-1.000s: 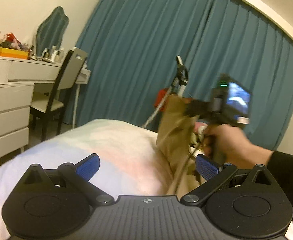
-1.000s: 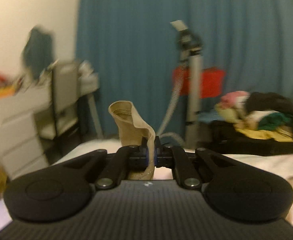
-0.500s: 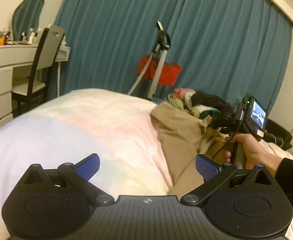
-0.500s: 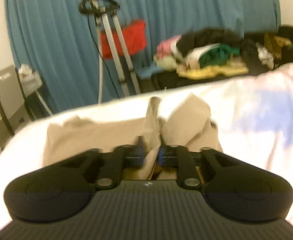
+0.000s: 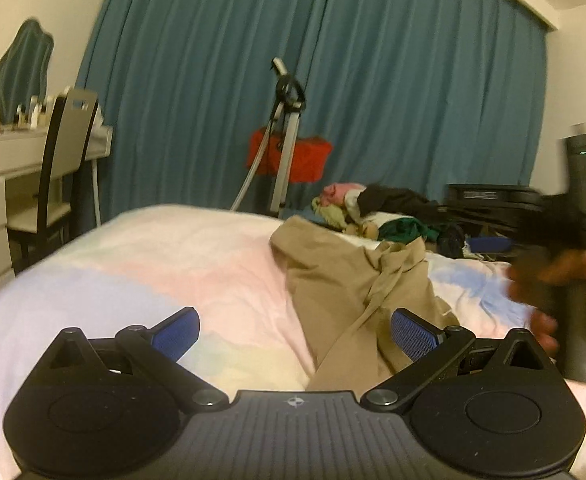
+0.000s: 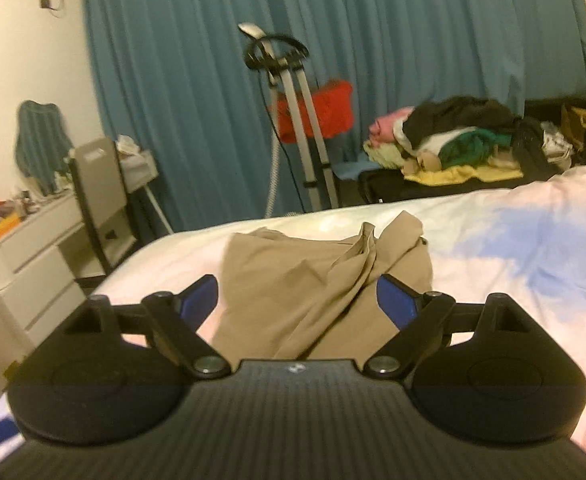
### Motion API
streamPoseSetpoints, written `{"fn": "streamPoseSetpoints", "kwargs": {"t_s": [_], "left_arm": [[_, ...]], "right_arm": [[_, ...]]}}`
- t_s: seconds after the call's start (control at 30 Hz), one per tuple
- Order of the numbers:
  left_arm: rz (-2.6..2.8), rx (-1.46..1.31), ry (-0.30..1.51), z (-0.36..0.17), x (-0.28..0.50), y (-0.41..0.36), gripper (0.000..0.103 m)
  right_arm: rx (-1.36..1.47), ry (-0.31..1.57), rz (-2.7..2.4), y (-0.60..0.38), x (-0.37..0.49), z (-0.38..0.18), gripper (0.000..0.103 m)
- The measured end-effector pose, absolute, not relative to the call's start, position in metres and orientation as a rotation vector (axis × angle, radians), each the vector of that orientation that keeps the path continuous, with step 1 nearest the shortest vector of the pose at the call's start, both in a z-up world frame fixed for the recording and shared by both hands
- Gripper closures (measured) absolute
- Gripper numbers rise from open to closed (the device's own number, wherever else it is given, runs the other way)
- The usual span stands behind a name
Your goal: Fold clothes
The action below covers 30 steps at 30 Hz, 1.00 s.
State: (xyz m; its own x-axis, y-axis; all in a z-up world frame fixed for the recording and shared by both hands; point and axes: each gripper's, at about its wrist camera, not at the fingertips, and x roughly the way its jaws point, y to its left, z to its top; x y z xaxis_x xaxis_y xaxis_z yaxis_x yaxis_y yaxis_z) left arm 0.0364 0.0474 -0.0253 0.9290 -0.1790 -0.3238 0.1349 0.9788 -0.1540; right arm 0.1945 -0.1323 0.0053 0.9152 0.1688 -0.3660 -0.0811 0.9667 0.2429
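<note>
A pair of tan trousers (image 5: pixel 345 280) lies crumpled on the pastel bedspread (image 5: pixel 197 264), a raised fold at its right side. My left gripper (image 5: pixel 295 330) is open and empty, low over the near end of the trousers. My right gripper (image 6: pixel 297 294) is open and empty, just above the trousers (image 6: pixel 293 280). The right gripper's body with the hand on it shows blurred at the right of the left wrist view (image 5: pixel 573 240).
A pile of clothes (image 6: pixel 445 140) lies beyond the bed's far edge. A garment steamer stand (image 6: pixel 293 112) with a red bag stands before the blue curtain. A white dresser (image 6: pixel 21 264) and a chair (image 6: pixel 101 200) stand at the left.
My right gripper lowered the trousers onto the bed, opened and let go, then drew back to the right. The left gripper stayed open.
</note>
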Motion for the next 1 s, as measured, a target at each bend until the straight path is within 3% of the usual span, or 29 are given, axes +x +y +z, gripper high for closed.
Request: {"fn": "streamPoseSetpoints", "kwargs": {"t_s": [0.17,0.3,0.67,0.77,0.83,1.0], "left_arm": [[-0.21,-0.108,0.357,-0.012,0.015,0.04,0.0],[-0.248,-0.142,0.47,-0.008,0.01,0.04,0.0],[-0.102,-0.381,0.802,-0.036,0.021,0.098,0.002],[-0.021,-0.452,0.881,-0.047,0.02,0.122,0.007],[0.008,-0.503,0.945,-0.057,0.018,0.134,0.018],[0.021,-0.498,1.02,-0.065,0.014,0.137,0.025]], "right_arm": [[0.248,0.378,0.154,-0.131,0.099,0.017,0.015],[0.274,0.382,0.174,-0.138,0.037,0.005,0.015],[0.47,0.531,0.024,-0.182,0.006,-0.029,0.015],[0.503,0.55,0.013,-0.186,0.009,-0.035,0.015],[0.519,0.56,0.018,-0.188,0.008,-0.038,0.015],[0.552,0.584,0.028,-0.192,0.005,-0.045,0.016]]}}
